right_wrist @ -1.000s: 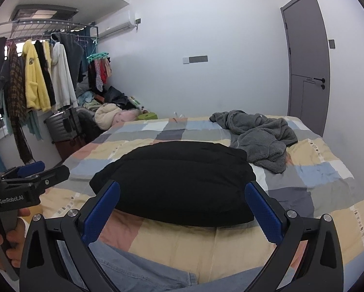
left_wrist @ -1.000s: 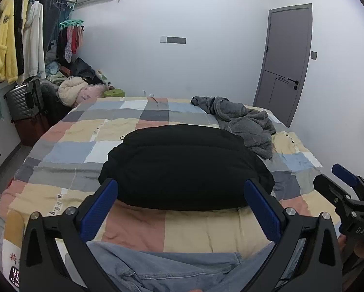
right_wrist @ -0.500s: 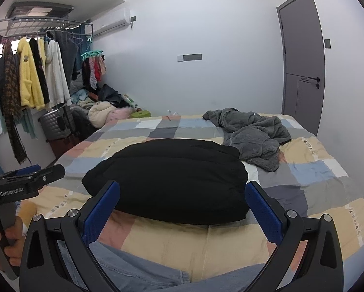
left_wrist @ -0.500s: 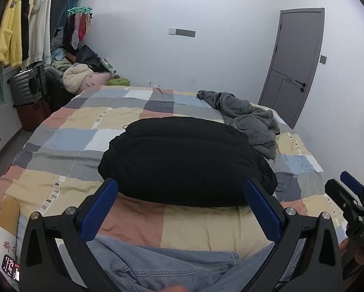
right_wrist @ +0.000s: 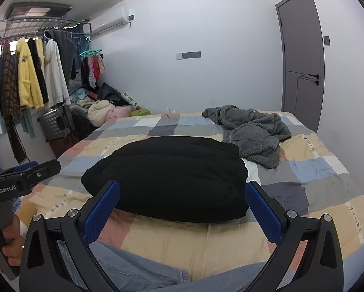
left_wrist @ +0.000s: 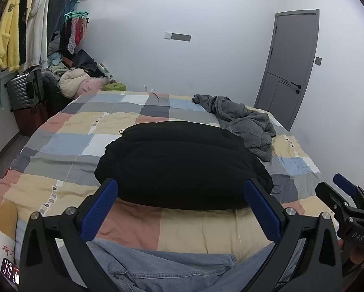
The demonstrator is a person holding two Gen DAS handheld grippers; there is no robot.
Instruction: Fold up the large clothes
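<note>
A folded black puffy jacket (left_wrist: 182, 163) lies in the middle of the checked bedspread (left_wrist: 67, 143); it also shows in the right wrist view (right_wrist: 167, 180). A crumpled grey fleece garment (left_wrist: 247, 126) lies behind it to the right, also in the right wrist view (right_wrist: 252, 131). My left gripper (left_wrist: 182, 209) is open and empty, held above the bed's near edge in front of the jacket. My right gripper (right_wrist: 182, 209) is open and empty beside it. Each gripper shows at the edge of the other's view.
The person's jeans (left_wrist: 157, 265) fill the bottom of both views. A clothes rail with hanging garments (right_wrist: 36, 77), a suitcase (left_wrist: 23, 90) and a heap of clothes (left_wrist: 77, 80) stand at the left wall. A grey door (left_wrist: 289, 68) is at the far right.
Both grippers have shifted slightly, with the left view tilting down and nearer the jacket. Both stay open and empty. The clothes have not moved.
</note>
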